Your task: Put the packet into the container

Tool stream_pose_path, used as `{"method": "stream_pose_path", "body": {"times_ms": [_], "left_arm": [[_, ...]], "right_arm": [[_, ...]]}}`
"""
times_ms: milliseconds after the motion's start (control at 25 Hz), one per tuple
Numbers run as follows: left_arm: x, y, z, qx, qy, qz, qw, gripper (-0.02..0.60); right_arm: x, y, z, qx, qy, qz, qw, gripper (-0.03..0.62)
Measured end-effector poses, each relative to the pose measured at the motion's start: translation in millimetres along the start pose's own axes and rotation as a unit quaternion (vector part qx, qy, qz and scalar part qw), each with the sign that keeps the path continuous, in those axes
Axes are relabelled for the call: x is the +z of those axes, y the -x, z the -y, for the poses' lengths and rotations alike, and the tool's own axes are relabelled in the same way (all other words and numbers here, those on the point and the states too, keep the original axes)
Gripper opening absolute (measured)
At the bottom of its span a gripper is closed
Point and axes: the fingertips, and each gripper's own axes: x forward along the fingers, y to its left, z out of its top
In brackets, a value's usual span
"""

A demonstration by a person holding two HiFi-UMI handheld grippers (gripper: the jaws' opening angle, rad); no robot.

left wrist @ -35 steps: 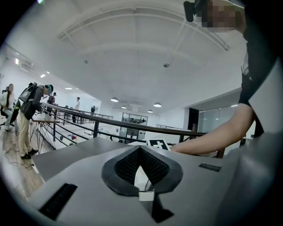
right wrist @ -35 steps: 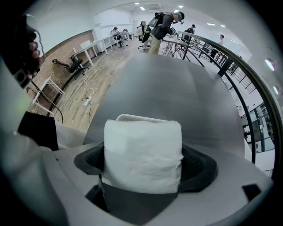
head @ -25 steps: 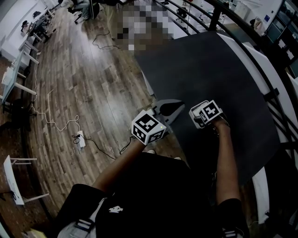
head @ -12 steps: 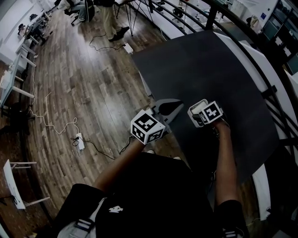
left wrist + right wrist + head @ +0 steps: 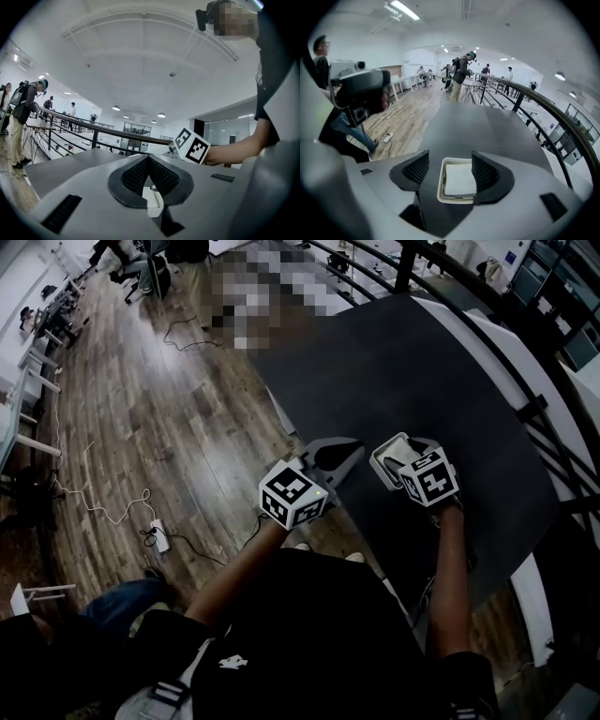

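A white square container sits on the dark table with a flat white packet lying inside it. My right gripper straddles the container and its jaws are closing. The right pad is at the container's side, while the left pad still stands apart from it. In the head view the container shows just ahead of the right gripper's marker cube. My left gripper hovers at the table's near left edge, shut and empty, with its pads meeting.
The table's left edge drops to a wooden floor with cables and a power strip. A black railing runs along the table's far and right sides. People stand in the distance.
The right gripper's marker cube has shifted slightly right and turned beside the container. The left gripper has stayed where it was.
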Motion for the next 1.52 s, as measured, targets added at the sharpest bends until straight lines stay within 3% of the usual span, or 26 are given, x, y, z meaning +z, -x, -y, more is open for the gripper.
{"method": "stream_pose_path", "body": {"times_ms": [200, 520, 840, 1160, 1520], "left_arm": [[0, 1, 0, -0.005, -0.002, 0.0, 1.0, 0.005], [-3, 3, 5, -0.015, -0.003, -0.005, 0.9999, 0.005], [-3, 4, 12, -0.023, -0.001, -0.008, 0.9997, 0.005], [-5, 3, 18, -0.027, -0.005, -0.007, 0.9996, 0.005], [-2, 4, 22, -0.032, -0.008, -0.005, 0.9995, 0.005]], "right_arm": [[24, 35, -20, 0.003, -0.006, 0.087, 0.996, 0.203], [36, 67, -35, -0.034, -0.016, 0.175, 0.984, 0.01], [43, 81, -53, -0.012, -0.042, 0.226, 0.973, 0.004], [52, 95, -58, -0.004, -0.081, 0.29, 0.953, 0.004], [55, 104, -62, -0.021, -0.082, 0.316, 0.945, 0.003]]}}
